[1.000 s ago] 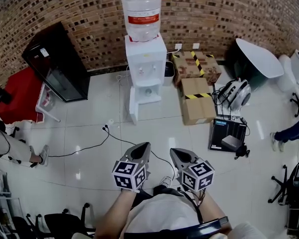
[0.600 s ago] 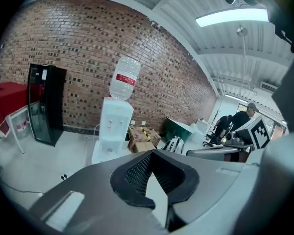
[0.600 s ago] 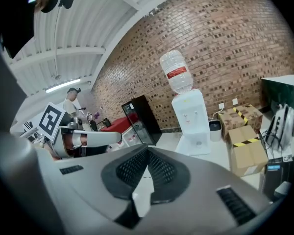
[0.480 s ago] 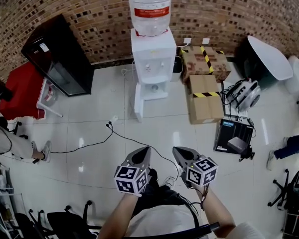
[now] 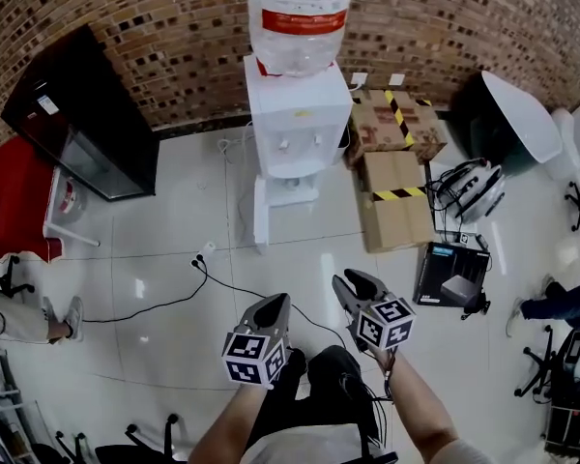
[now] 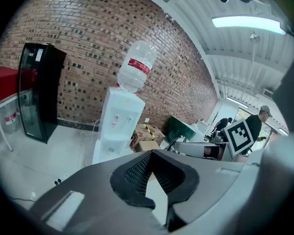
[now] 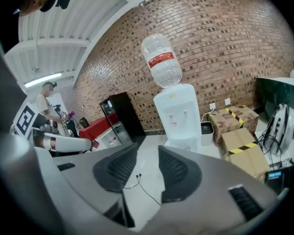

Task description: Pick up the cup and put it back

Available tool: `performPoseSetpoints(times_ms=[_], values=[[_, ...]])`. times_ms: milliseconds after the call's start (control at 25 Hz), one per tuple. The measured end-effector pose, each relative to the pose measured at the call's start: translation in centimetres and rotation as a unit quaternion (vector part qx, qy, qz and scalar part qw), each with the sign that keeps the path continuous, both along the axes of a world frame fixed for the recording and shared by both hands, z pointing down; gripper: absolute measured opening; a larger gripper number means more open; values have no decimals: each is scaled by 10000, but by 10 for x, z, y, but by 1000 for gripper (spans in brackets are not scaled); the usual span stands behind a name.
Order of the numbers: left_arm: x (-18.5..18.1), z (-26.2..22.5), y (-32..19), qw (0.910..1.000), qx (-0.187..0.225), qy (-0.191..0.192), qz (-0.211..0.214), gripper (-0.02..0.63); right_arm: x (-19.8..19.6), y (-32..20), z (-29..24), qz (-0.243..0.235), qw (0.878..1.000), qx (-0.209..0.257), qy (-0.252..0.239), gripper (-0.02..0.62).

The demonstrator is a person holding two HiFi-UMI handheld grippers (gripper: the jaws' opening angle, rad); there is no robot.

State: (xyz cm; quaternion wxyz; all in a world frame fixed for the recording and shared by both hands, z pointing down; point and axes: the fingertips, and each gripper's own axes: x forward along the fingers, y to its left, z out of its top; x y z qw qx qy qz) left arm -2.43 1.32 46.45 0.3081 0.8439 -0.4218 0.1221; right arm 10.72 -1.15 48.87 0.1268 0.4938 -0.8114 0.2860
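Left gripper point(image 5: 274, 303) jaws together, right gripper point(image 5: 356, 280) jaws opening on nothing, no cup in view; risk is snagging the floor cable point(image 5: 174, 303) while approaching the water dispenser point(image 5: 292, 114).

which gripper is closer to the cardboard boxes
Right. The right gripper, jaws opening on nothing, is in front of the cardboard boxes, slightly to their left; the left gripper is farther left and farther back.
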Motion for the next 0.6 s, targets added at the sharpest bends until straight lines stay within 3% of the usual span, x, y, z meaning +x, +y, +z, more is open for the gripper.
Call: performPoseSetpoints(times_ms=[80, 200, 240, 600], values=[[-2, 15, -19, 10000, -59, -15, -22, 4, 6, -25, 25, 9, 9996, -63, 273, 221], [-7, 41, -44, 9997, -195, -4, -178, 4, 14, -62, 64, -12, 9977, -178, 647, 244], [-8, 50, -52, 9994, -245, 8, -237, 3, 16, -74, 77, -50, 9971, -204, 735, 279], [12, 177, -130, 9967, -445, 115, -666, 3, 28, -193, 213, -200, 9947, -241, 983, 314]])
